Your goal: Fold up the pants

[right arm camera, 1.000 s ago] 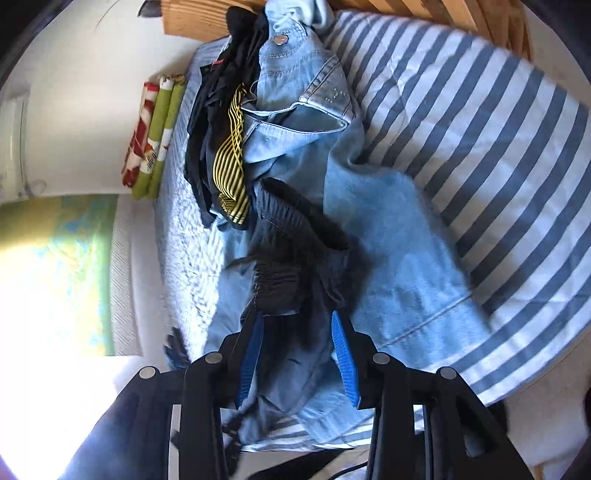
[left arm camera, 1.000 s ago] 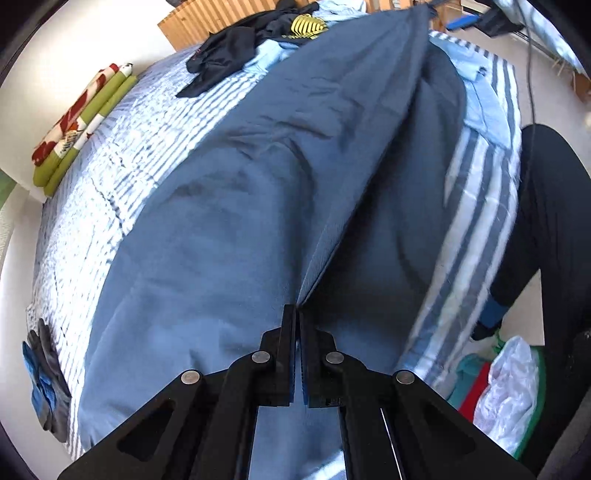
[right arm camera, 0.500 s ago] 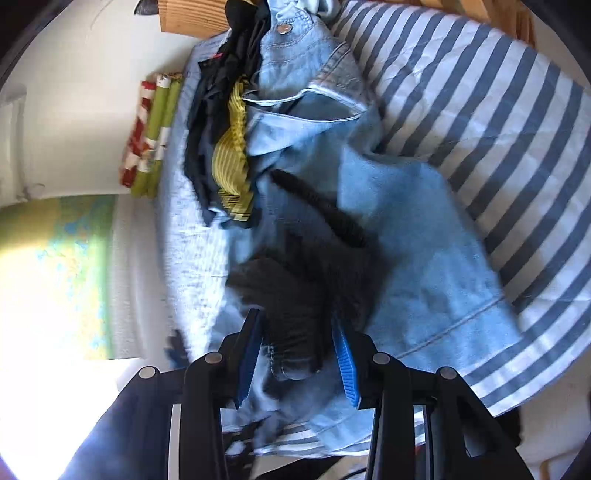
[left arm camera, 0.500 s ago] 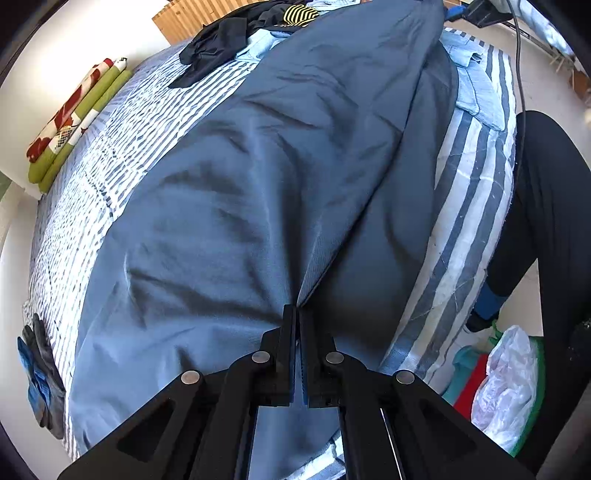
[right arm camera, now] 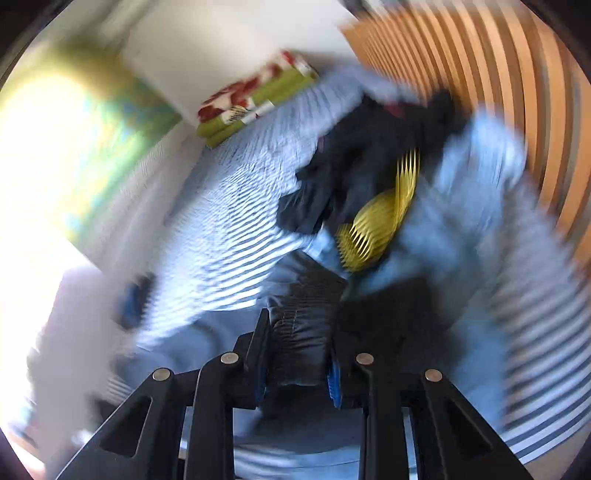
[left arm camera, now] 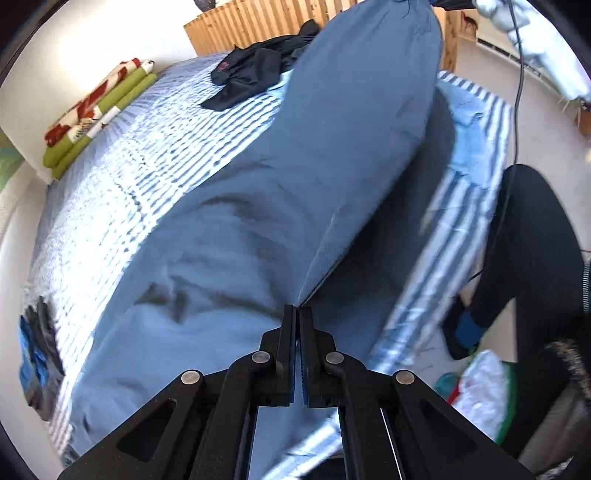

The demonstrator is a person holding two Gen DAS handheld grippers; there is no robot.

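Blue-grey pants lie spread over the striped bed. One edge is lifted into a taut ridge that runs to the top of the left wrist view. My left gripper is shut on the near end of that ridge, just above the bed's front edge. The right wrist view is blurred by motion. In it my right gripper is shut on the pants' dark gathered waistband, bunched thickly between the blue pads.
A heap of clothes lies by the wooden slatted headboard: black garments, a yellow striped piece and light-blue jeans. A folded green and red blanket sits by the wall. A person's black-clad leg stands beside the bed.
The right gripper has swung fast with the waistband, so its view now faces the headboard and wall. The pants' lifted edge has risen and pulled tighter. The left gripper keeps its hold.
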